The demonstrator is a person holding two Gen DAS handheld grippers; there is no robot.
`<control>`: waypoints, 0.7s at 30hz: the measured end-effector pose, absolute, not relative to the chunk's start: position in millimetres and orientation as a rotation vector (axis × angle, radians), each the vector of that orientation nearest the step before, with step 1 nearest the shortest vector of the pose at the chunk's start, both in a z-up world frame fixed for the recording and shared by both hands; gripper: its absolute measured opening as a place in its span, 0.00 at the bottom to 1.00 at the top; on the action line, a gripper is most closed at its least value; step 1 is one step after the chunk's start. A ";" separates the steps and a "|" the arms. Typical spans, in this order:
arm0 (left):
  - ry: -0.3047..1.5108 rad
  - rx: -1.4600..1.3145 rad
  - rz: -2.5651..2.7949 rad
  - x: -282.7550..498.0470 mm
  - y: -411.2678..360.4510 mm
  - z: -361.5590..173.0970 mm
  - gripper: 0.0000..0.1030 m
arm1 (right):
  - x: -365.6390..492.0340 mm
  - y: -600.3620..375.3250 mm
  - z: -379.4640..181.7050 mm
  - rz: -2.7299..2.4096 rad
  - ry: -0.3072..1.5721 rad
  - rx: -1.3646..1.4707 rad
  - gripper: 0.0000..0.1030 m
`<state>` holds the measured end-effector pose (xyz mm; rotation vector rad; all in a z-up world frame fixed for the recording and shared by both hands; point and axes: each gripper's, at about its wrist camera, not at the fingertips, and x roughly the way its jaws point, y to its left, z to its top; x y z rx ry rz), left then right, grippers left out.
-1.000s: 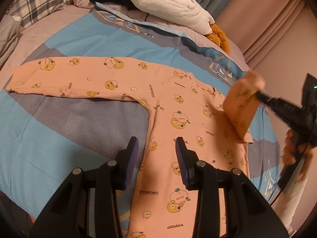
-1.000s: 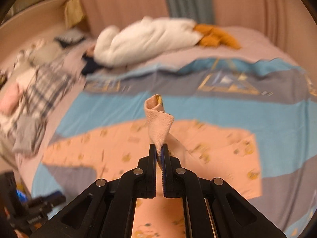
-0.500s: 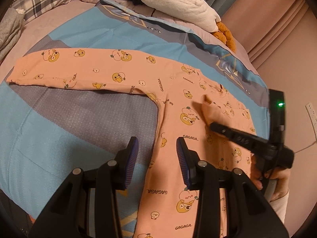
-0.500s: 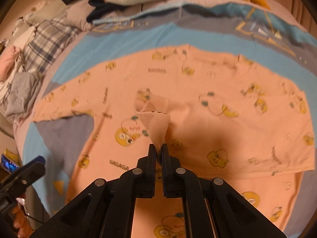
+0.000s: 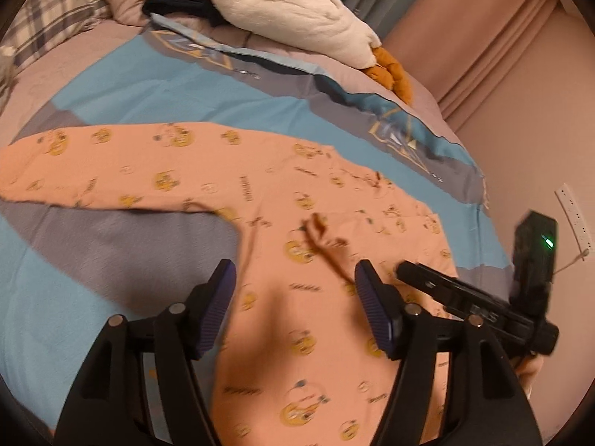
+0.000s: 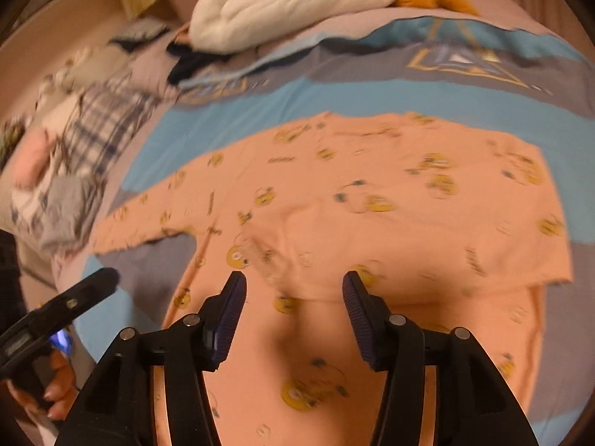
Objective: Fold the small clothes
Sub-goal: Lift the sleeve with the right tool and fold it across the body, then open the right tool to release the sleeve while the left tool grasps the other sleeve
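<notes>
While the peach long-sleeved top (image 6: 372,223) is spread on the bed's quilt (image 6: 260,111) with one sleeve laid across its chest, both the left claw (image 5: 293,297) and right claw (image 6: 293,297) are held spread and empty, so most folding is judged undone.

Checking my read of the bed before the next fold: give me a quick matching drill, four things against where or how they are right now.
Things:
1. right gripper
2. left sleeve
3. white plush toy
4. right sleeve

States:
a. folded in across the chest
b. lying at the far edge of the bed
c. open, holding nothing
d. spread out flat to the side

Pairs: 1-c, 2-d, 3-b, 4-a

The left gripper is open too, above the peach top.
</notes>
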<state>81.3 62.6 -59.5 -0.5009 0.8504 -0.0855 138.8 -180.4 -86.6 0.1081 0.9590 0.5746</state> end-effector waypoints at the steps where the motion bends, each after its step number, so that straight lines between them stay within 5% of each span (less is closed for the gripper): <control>1: 0.852 -0.507 -0.109 88.3 58.1 -61.8 0.65 | 140.0 -189.2 -85.4 0.558 0.953 0.132 0.52; 12: 0.968 -0.656 -0.255 170.9 18.7 -117.7 0.53 | 134.6 -274.5 -93.1 0.266 0.913 0.284 0.52; 17: 1.033 -0.633 -0.230 187.0 10.8 -131.9 0.41 | 136.3 -288.4 -99.9 0.202 0.909 0.303 0.52; 21: 1.049 -0.607 -0.201 191.6 8.4 -136.2 0.14 | 135.8 -297.4 -106.2 0.195 0.915 0.327 0.52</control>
